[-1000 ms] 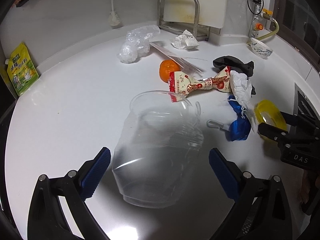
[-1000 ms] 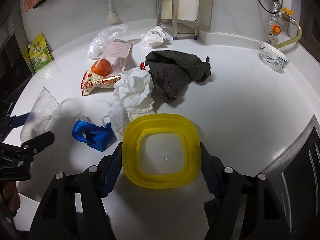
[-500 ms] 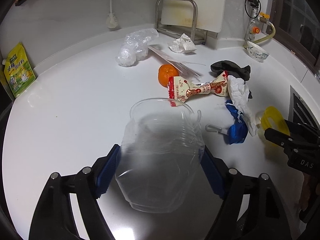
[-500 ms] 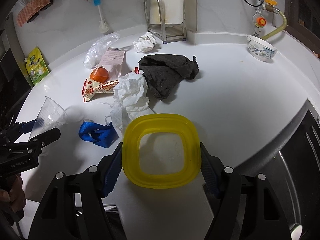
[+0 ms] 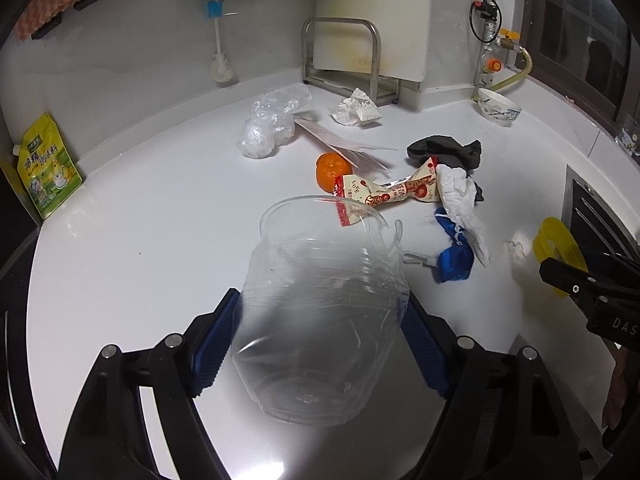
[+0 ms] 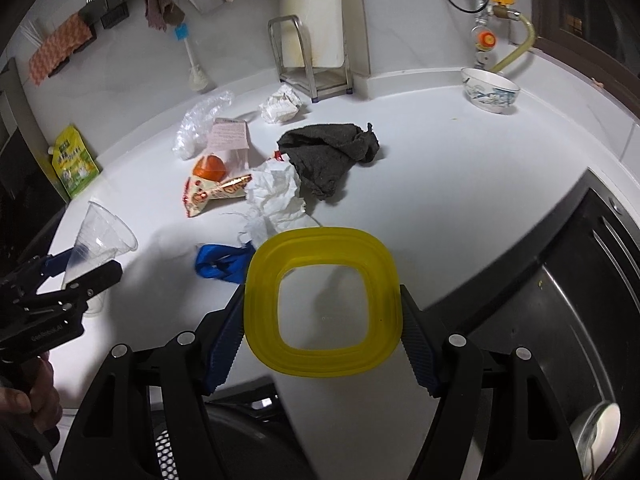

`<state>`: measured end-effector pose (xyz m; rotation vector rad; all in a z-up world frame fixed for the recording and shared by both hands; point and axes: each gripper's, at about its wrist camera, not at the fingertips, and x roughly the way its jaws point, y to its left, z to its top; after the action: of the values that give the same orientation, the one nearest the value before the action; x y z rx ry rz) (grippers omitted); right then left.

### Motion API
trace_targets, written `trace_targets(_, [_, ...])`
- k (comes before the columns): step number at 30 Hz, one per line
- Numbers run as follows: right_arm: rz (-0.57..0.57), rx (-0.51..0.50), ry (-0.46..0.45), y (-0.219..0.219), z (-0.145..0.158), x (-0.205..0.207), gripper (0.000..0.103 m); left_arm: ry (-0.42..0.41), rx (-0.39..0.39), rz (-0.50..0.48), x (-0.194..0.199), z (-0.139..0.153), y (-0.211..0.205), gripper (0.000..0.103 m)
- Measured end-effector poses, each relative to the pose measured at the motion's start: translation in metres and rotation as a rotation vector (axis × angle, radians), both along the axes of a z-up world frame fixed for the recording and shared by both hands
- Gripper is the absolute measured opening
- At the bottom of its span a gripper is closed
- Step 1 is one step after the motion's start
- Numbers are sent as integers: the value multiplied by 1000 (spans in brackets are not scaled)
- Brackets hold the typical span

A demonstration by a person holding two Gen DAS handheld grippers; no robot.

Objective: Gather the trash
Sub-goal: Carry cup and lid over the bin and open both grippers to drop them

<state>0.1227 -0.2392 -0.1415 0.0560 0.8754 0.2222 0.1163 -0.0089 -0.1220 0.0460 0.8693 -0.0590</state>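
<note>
Left hand-held gripper (image 5: 320, 344) clamps a clear plastic cup (image 5: 324, 304), mouth toward twelve o'clock; right hand-held gripper (image 6: 322, 332), clamping a yellow lid (image 6: 324, 304), sits nearer the blue scrap (image 6: 222, 264) at ten o'clock.

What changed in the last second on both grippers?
The left gripper closed from wide open onto the clear cup and lifted it. The right gripper kept hold of the yellow lid and rose, drawing back toward the counter edge. The trash on the counter stayed put.

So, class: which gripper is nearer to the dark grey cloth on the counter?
Right. The right gripper, holding the yellow lid, sits just before the cloth; the left gripper, holding the clear cup, is farther off.
</note>
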Motion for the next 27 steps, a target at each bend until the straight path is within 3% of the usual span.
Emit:
trace_targets(8, [-53,15,-13,0,24,-52,69,-12,-4,-36,-37,25,-4,77])
trace_targets(13, [-95,47,13,-2,22,-88,69,-4,3,-77,-68,31,-18,77])
trace_targets(27, [-113,66,119,-10,-14,-181,69,111,13,-136,-156,-3,-59,77])
